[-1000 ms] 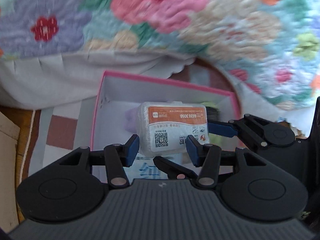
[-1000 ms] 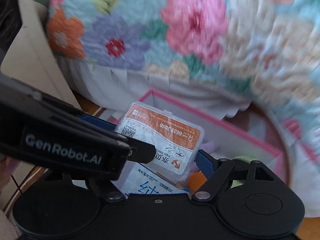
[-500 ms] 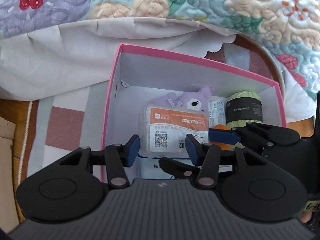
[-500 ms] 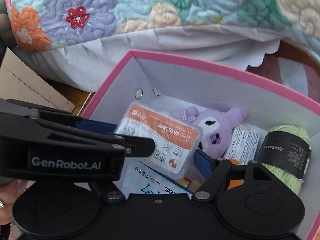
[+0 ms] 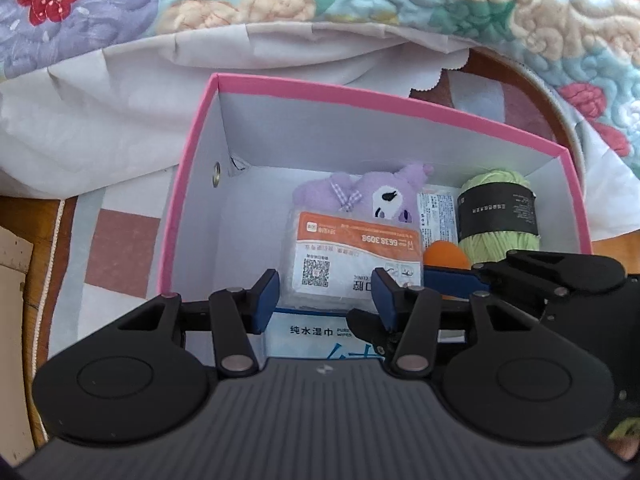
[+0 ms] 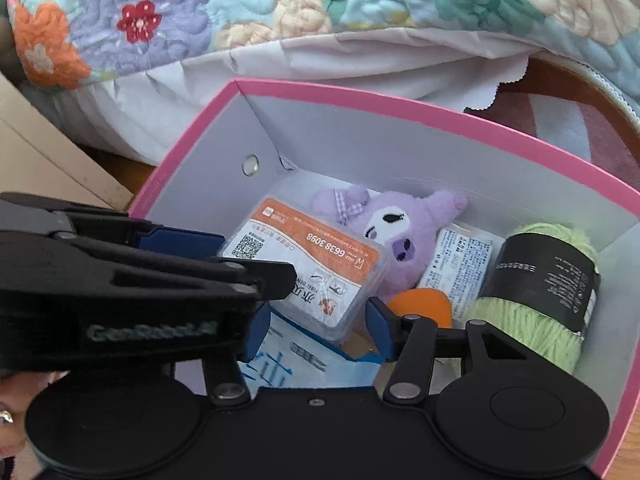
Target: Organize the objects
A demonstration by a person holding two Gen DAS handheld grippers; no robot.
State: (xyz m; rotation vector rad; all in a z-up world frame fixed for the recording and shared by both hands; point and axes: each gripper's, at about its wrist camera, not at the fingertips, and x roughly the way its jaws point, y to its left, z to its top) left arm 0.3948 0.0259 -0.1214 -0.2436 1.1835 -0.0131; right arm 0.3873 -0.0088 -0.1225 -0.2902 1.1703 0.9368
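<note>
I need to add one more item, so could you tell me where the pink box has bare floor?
Bare floor lies along the pink box's left wall, beside the clear case. The right half is crowded: plush, packet, orange ball, green yarn.

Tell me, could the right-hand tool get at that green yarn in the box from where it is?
Probably yes: the green yarn lies uncovered at the pink box's right end. But the right gripper would first have to release the plastic case.

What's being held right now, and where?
Cannot tell: the near end of the clear case sits between the fingers of the right gripper; left gripper crowds it too.
</note>
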